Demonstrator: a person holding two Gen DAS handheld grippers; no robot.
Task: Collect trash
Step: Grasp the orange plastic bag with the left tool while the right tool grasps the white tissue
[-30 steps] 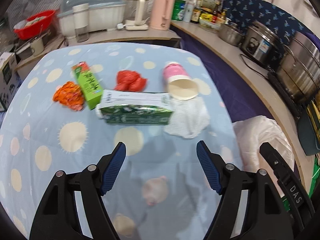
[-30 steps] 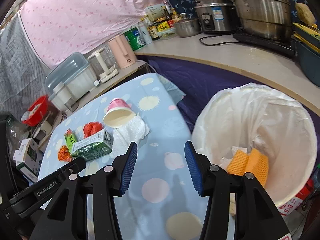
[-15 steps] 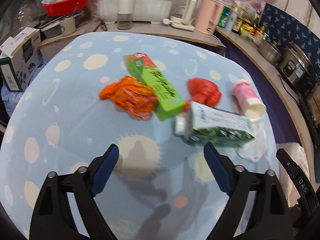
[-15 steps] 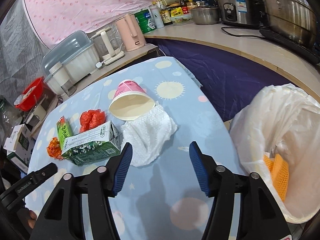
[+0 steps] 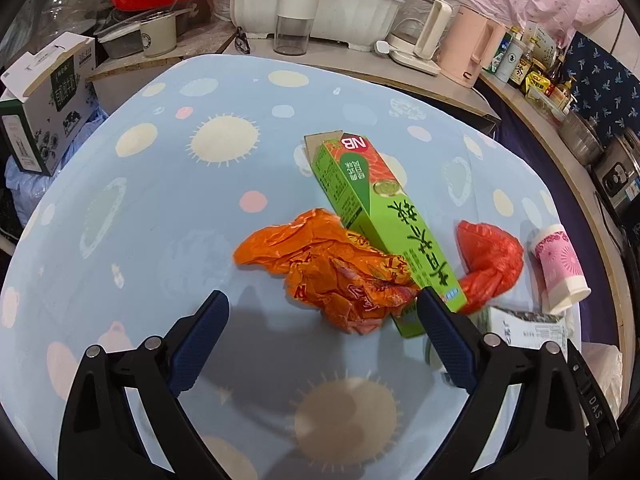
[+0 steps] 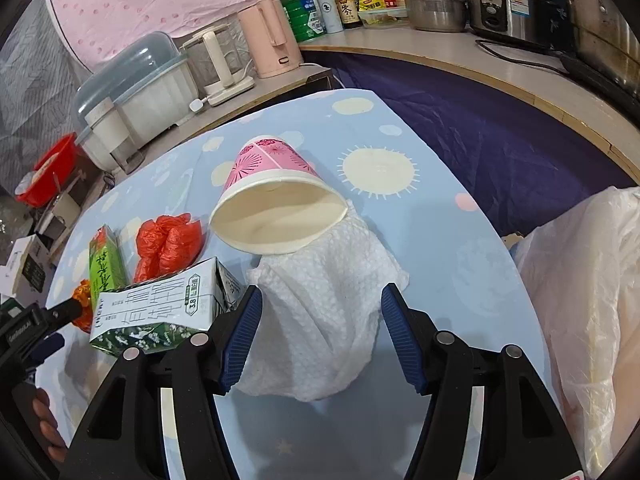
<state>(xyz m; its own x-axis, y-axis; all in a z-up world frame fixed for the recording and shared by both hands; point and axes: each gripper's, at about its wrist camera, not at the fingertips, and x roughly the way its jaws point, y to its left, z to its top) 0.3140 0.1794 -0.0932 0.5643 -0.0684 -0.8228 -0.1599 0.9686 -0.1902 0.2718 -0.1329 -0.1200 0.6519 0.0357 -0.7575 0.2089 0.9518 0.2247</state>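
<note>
1. The left gripper (image 5: 322,312) had its jaws opening wide, nothing pinched; the orange wrapper (image 5: 336,270) lay just beyond its tips.
2. The right gripper (image 6: 320,312) stood apart, unclamped, either side of the white paper towel (image 6: 324,312).
3. A green box (image 5: 384,224) overlapped the wrapper; the pink paper cup (image 6: 276,196) lay tipped on the towel.
4. The white-lined bin (image 6: 584,300) stood beside the blue tablecloth (image 5: 160,208).
</note>
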